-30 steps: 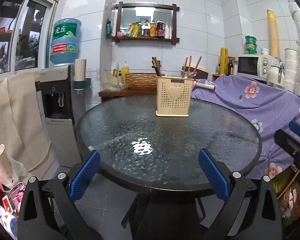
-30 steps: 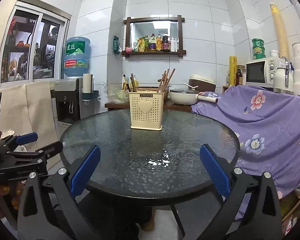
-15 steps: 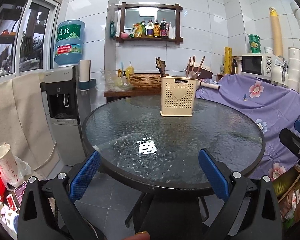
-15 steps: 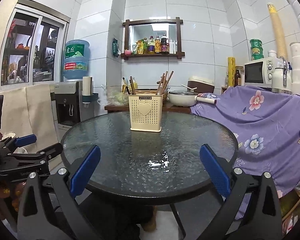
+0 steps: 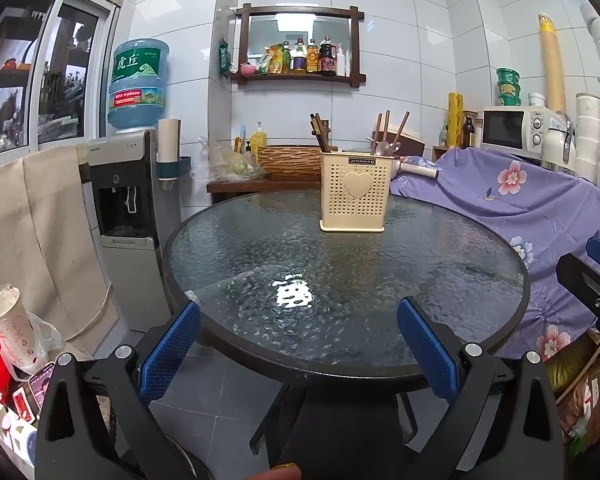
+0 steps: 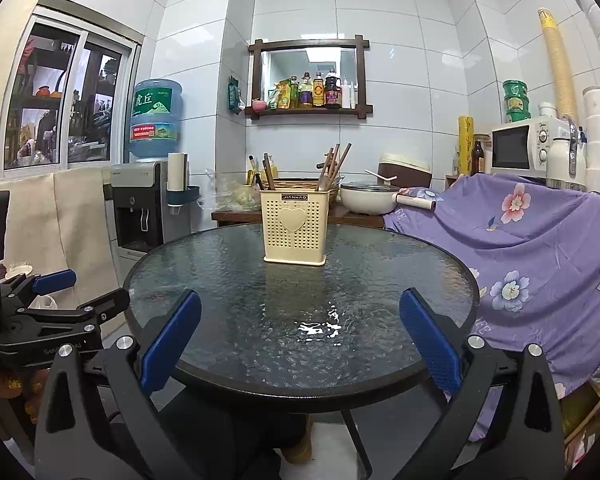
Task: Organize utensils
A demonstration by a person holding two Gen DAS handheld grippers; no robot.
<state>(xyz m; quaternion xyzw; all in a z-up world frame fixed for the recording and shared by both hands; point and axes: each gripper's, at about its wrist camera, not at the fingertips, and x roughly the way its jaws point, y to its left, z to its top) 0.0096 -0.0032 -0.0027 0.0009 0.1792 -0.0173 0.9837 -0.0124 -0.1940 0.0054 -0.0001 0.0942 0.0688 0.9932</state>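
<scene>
Both grippers, left (image 5: 298, 338) and right (image 6: 300, 334), hanging wide open, empty; utensils (image 6: 332, 170) in caddy (image 6: 295, 226) looking light, stiff, grabbing mid-handle

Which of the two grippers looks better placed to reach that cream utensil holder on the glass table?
Slightly the right gripper: the utensil holder sits nearly dead ahead. From the left gripper it's off to the right. Both are open, empty.

We see bare glass desk (image 6: 236, 280) all the way to the cream utensil holder (image 6: 294, 228), the only obstacle, standing toward its far edge.
</scene>
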